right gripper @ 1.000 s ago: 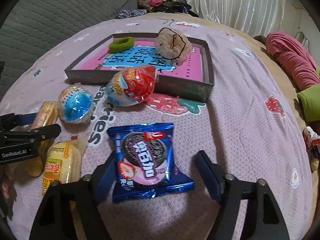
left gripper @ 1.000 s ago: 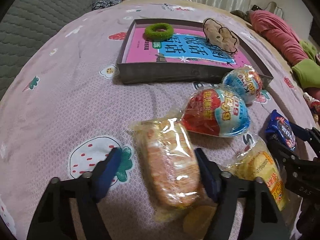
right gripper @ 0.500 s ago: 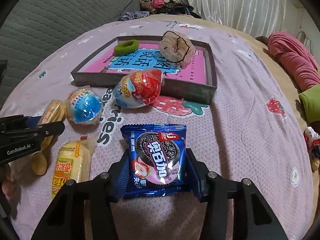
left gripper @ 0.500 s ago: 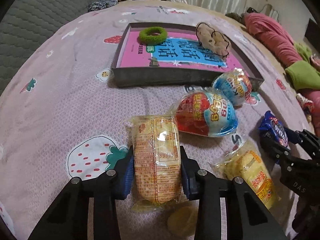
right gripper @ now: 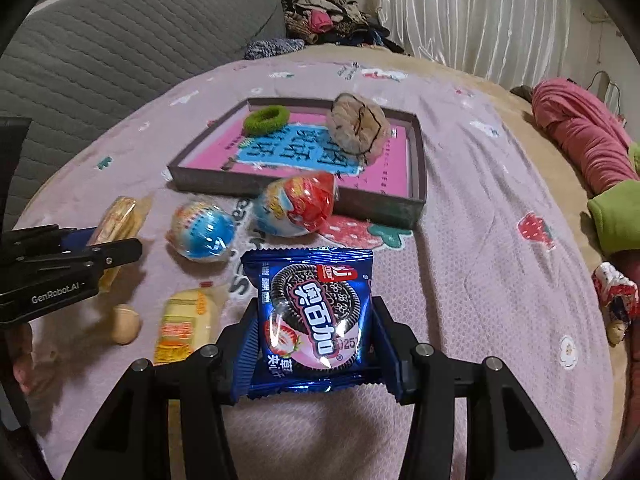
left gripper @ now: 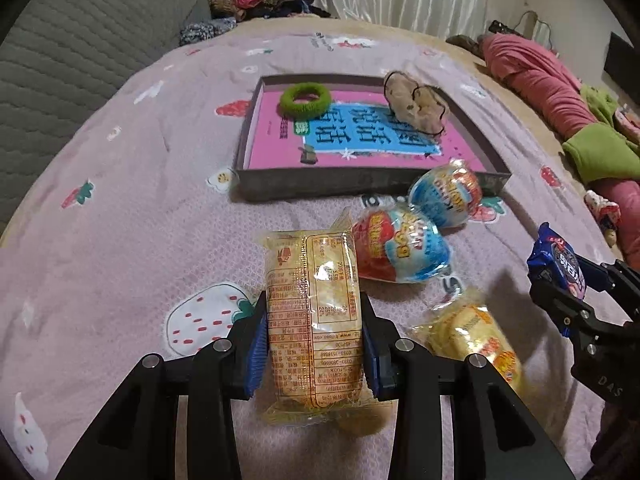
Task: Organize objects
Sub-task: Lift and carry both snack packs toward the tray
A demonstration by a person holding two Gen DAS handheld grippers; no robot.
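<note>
Both snacks grabbed, finally.
Left gripper [left gripper: 314, 344] now clamping yellow cake pack [left gripper: 314, 320], right gripper [right gripper: 314, 344] squeezing blue cookie pack [right gripper: 316, 312]; tray [left gripper: 360, 186] next, probably.

Left gripper [left gripper: 314, 350] and right gripper [right gripper: 316, 344]: black arms, blue ribbed jaws, silver screws, white GenRobot.AI lettering

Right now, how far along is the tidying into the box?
Done: the green hair tie and beige scrunchie already lie in the box. In hand: the left gripper is shut on the wrapped biscuits, the right gripper on the blue cookie packet. Left on the bed: two egg-shaped snacks, the yellow packet and a small brown lump.
</note>
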